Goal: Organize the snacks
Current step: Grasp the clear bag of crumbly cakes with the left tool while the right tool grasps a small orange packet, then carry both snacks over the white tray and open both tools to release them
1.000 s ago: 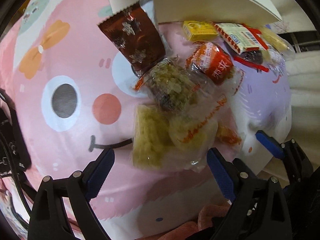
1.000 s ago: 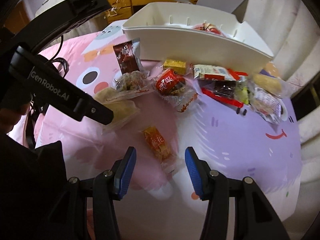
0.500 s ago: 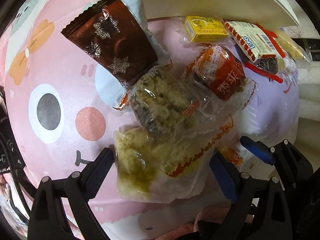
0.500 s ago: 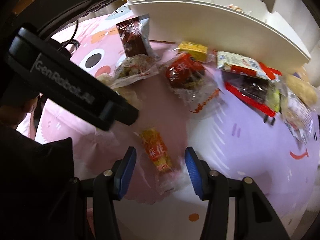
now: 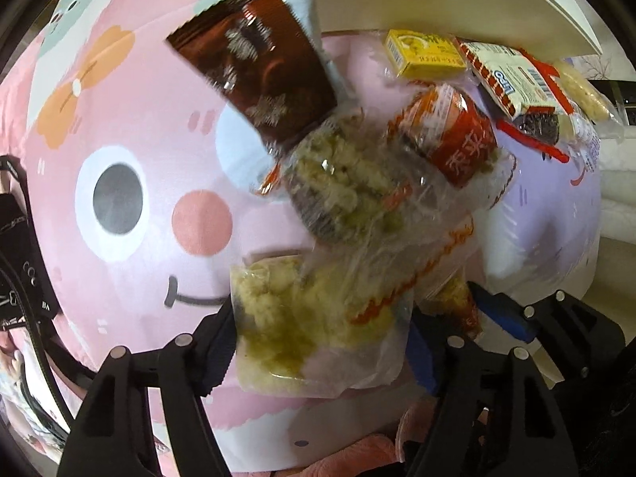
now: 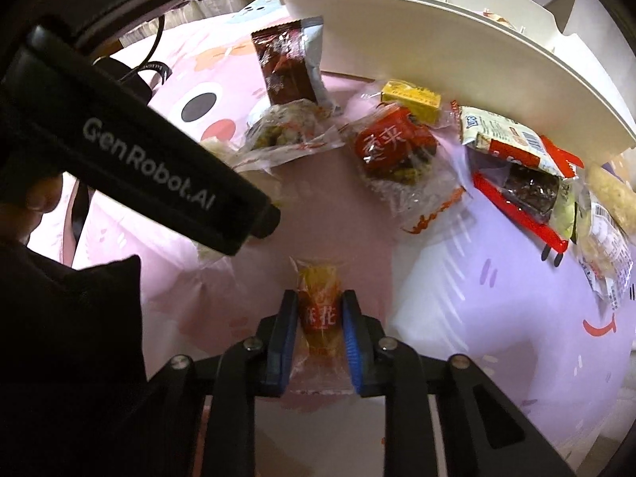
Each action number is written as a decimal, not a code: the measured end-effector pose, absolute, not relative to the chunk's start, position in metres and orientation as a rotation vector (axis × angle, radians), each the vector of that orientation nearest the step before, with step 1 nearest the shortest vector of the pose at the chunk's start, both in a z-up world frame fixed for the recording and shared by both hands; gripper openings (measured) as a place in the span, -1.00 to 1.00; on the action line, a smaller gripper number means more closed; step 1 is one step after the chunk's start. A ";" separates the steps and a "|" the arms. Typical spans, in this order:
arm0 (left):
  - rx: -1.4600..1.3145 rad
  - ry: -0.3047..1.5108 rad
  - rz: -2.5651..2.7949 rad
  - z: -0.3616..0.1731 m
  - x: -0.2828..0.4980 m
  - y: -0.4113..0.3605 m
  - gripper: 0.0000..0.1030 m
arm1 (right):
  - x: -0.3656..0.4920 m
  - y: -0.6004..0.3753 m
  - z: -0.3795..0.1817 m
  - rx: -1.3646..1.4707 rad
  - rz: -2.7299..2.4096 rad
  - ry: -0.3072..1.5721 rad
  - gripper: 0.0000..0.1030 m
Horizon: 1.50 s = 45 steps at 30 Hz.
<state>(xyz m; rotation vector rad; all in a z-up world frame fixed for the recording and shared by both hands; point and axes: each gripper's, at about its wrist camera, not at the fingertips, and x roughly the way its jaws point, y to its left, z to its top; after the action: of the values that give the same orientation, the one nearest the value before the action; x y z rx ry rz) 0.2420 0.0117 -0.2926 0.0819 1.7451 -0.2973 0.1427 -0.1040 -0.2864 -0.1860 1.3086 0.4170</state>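
White plastic forms the organiser bin point(image 6: 457, 47) at the far edge of the pink cartoon bedsheet point(image 5: 131, 127). Below the bin, the left gripper point(image 5: 318, 338) is closing its fingers on a clear bag of pale crumbly snack point(image 5: 314, 318). Further below the bin, the right gripper point(image 6: 320, 320) is closing, its fingers pressing a small orange-and-yellow snack packet point(image 6: 320, 306).
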 end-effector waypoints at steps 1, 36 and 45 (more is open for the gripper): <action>0.080 1.741 -0.296 -0.291 0.239 0.013 0.38 | 0.141 -0.103 -0.285 -0.185 0.413 1.302 -0.58; 0.040 1.552 -0.323 -0.150 0.157 0.075 0.38 | 0.096 -0.115 -0.192 -0.081 0.263 1.091 -0.58; -0.043 1.467 -0.279 -0.109 0.191 0.046 0.38 | 0.138 -0.147 -0.152 -0.094 0.317 1.045 -0.58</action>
<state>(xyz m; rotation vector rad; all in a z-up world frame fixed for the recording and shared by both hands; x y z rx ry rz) 0.1913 0.0458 -0.1088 -0.0431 1.4675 -0.2793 0.1379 -0.1472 -0.1517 -0.0940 1.0454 0.3174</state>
